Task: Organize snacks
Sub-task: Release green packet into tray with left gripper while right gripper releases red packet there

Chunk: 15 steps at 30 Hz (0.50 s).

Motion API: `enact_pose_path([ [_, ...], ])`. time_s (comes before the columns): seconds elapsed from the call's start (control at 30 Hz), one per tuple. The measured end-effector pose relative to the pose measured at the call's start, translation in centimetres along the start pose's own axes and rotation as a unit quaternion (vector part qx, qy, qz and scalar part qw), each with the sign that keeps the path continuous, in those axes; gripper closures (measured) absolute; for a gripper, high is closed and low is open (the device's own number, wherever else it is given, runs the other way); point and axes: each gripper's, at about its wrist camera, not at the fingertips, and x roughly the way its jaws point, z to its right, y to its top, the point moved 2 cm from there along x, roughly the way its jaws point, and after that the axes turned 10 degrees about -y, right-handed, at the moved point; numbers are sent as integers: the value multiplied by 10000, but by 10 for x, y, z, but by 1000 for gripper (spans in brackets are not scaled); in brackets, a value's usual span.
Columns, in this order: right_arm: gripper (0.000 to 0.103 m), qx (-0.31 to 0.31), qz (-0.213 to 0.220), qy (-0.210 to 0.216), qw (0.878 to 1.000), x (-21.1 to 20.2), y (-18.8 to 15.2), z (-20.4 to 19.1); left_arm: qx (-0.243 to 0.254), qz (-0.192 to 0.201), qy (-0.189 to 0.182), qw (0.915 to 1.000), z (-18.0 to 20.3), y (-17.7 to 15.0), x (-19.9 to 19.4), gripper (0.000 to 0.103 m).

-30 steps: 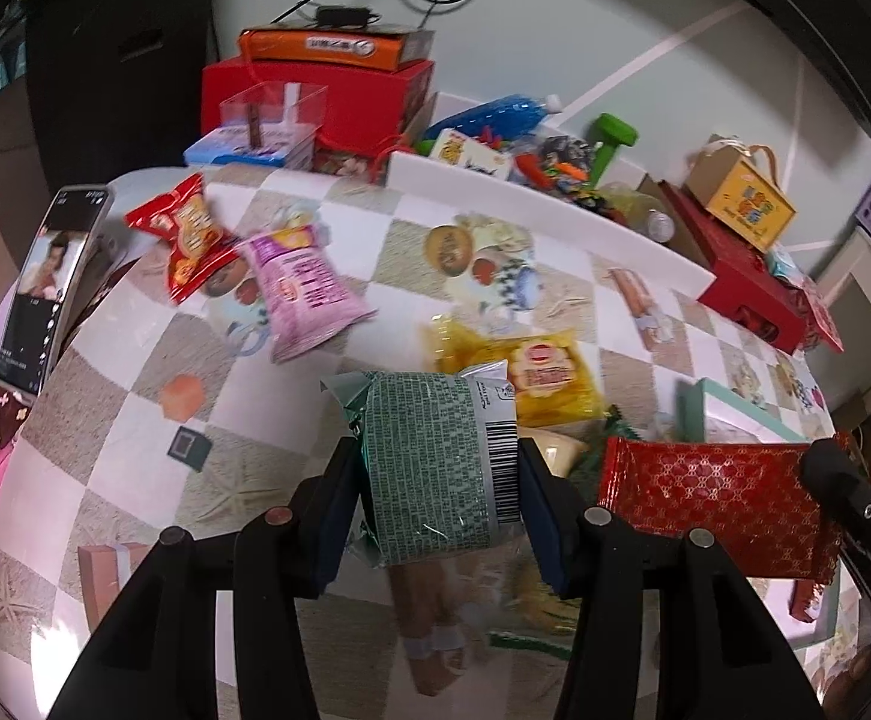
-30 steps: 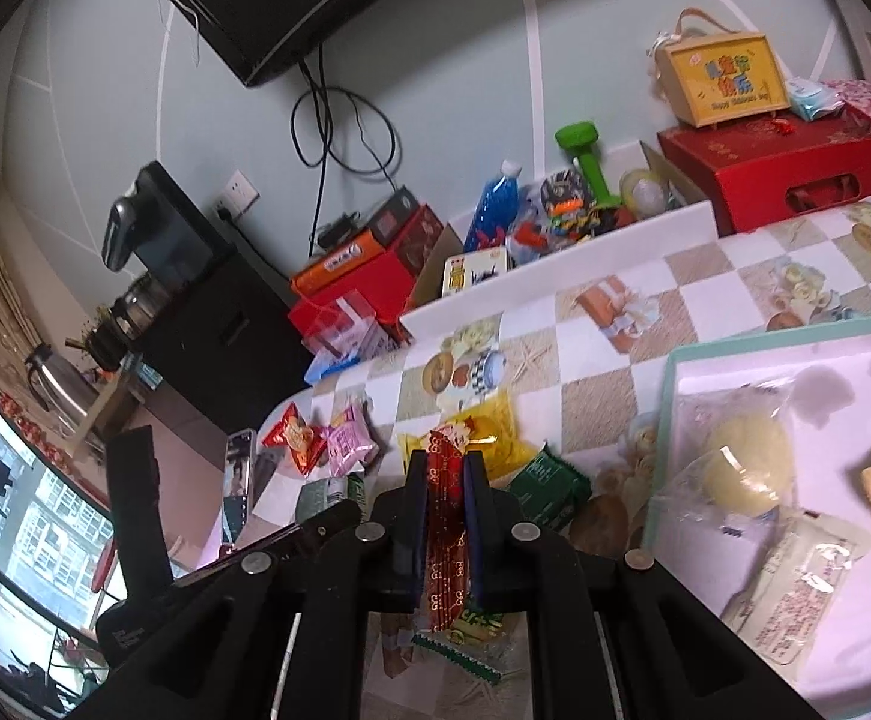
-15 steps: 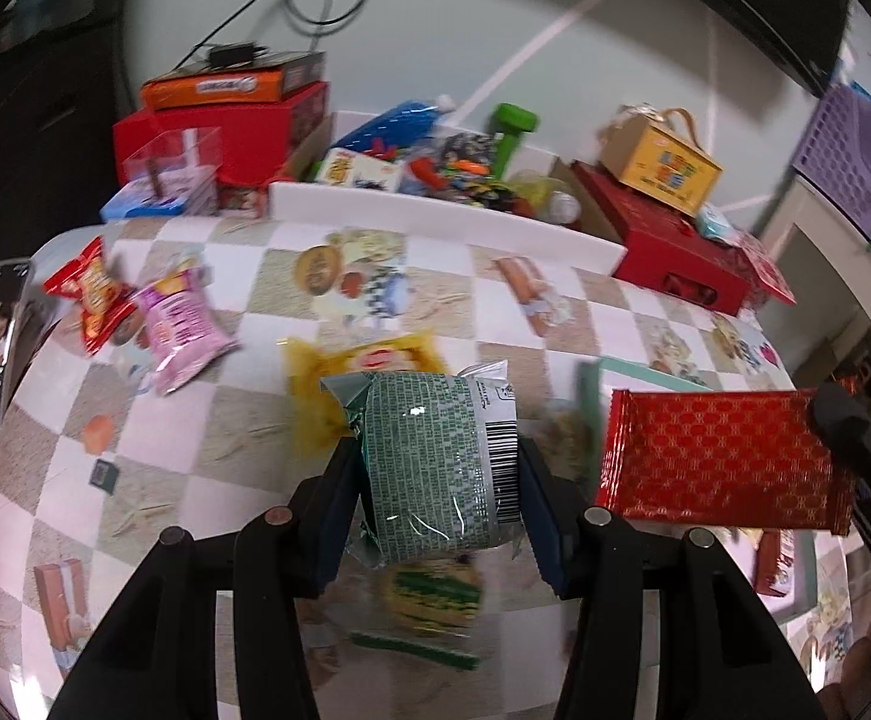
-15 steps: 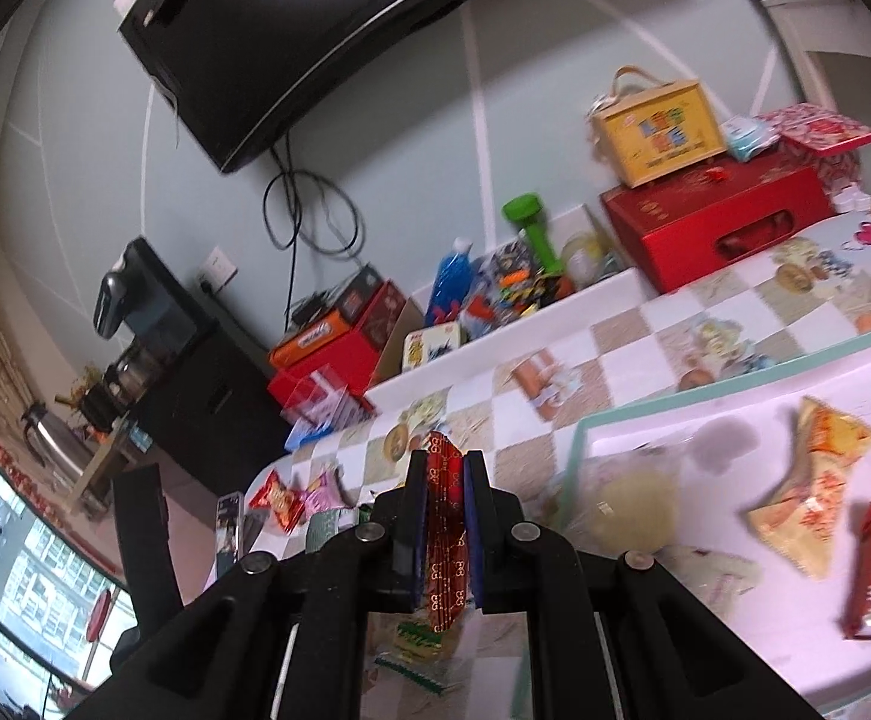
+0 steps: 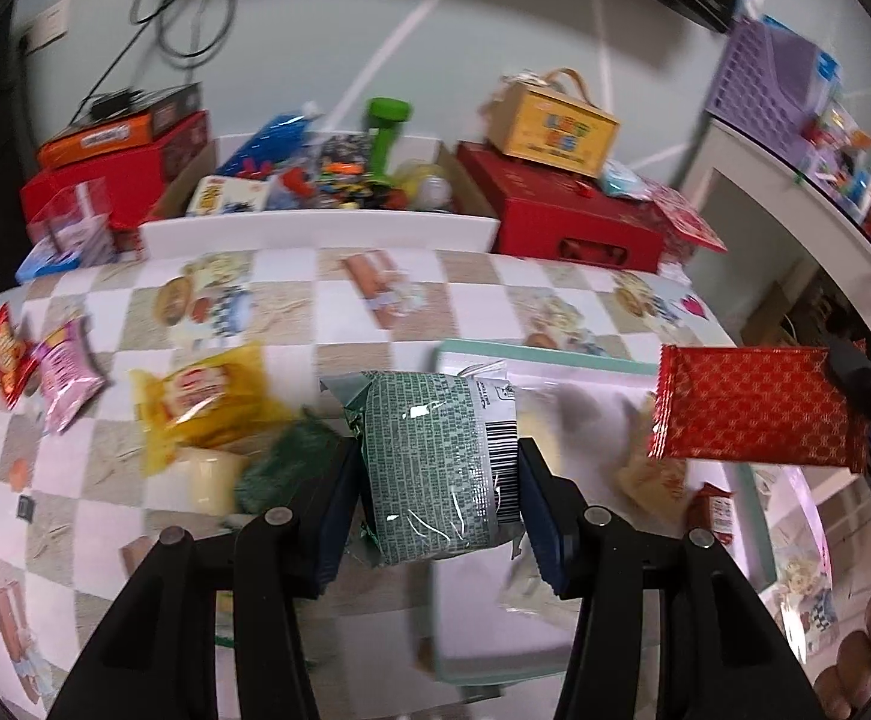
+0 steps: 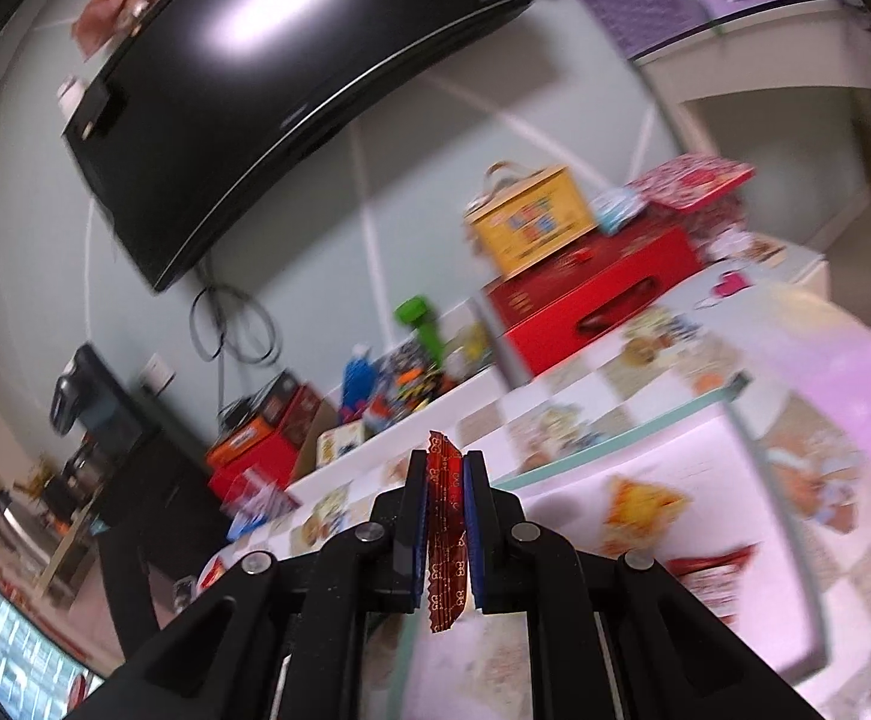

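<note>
**Snacks lifted toward the tray**

Snacks are in both grippers now. The left gripper (image 5: 438,474) is clenched on a green foil-wrapped snack pack with a barcode label (image 5: 435,468), and the right gripper (image 6: 444,516) is clamped tight on the edge of a flat red packet with a gold pattern (image 6: 446,531), which shows broadside in the left wrist view (image 5: 756,402).

A second ago both packets hung over the checked tablecloth (image 5: 291,300) among the loose snacks. Since then both views have swung across toward the shallow white tray with a pale green rim (image 5: 555,357), so the green pack now hangs over its near left corner and the red packet over its right side. That suggests two items are about to be dropped off together.

The tray already holds a pale round snack in clear wrap (image 5: 540,414), an orange-yellow bag (image 6: 642,507) and a small red sachet (image 5: 714,513). Still outside it on the cloth lie a yellow bag (image 5: 210,396), a pink bag (image 5: 69,372) and a red bag (image 5: 6,354).
</note>
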Motion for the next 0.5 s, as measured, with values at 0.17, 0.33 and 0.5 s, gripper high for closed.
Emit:
enact_pose_path([
  [0.17, 91, 222, 162, -384, 9989, -10, 12, 35, 254, -119, -211, 9994, 32, -2, 13, 51],
  [0.33, 91, 447, 220, -800, 9956, -7, 14, 63, 500, -256, -381, 9977, 60, -6, 32, 51],
  [0.5, 91, 609, 183, -1158, 9912, 5, 8, 81, 673, -377, -348, 9964, 72, -11, 50, 51],
])
